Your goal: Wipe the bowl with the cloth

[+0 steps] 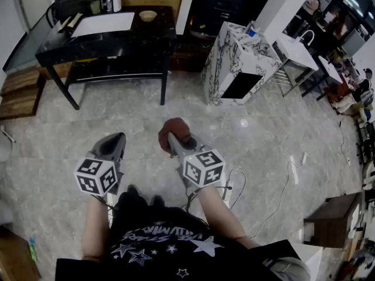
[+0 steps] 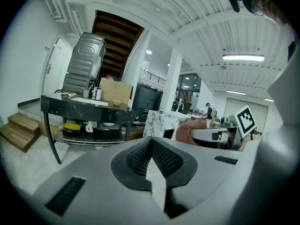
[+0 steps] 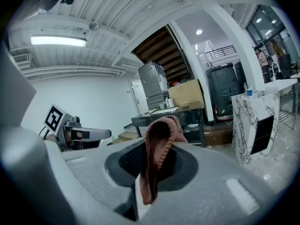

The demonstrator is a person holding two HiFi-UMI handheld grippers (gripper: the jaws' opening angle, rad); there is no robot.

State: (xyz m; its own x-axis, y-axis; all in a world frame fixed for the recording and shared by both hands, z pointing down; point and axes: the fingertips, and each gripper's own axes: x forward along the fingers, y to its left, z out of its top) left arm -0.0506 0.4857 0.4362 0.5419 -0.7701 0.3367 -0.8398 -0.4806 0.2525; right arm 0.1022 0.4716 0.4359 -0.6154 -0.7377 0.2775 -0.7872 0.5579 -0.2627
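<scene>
This is looking like an open commercial studio or lab. A black table (image 1: pixel 105 37) is standing at 11 o'clock on a marble floor (image 1: pixel 263 139), with a marble-patterned cabinet (image 1: pixel 237 57) at 1, a sink (image 1: pixel 296 48) at 2 and steps (image 1: pixel 20 92) at 10. A person (image 1: pixel 364 89) is sitting at 3.
</scene>
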